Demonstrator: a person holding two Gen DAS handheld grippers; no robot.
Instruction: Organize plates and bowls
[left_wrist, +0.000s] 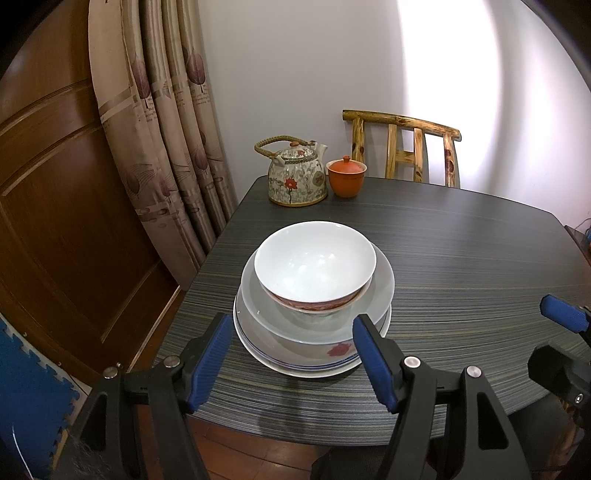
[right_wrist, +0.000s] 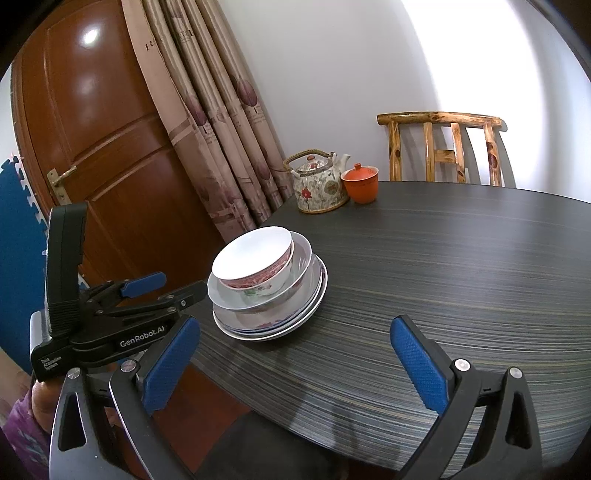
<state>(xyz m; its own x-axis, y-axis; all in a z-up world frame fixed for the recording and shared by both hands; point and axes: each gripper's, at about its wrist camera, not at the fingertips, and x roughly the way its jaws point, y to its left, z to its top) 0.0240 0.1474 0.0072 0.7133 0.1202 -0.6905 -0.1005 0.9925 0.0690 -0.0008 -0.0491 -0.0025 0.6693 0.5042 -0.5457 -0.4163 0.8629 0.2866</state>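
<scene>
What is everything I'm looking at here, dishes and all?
bowls: at least two nested, white with red pattern outside, top of the stack
plates: several, white with blue rim lines, under the bowls, near the table's left edge
teapot: one, floral cream, far end of the table
lidded cup: one, orange, beside the teapot
table: one, dark striped
chair: one, wooden, behind the table
curtain: beige, left
door: brown, left
left gripper: black with blue pads, open, before the stack
right gripper: same, open, empty
</scene>
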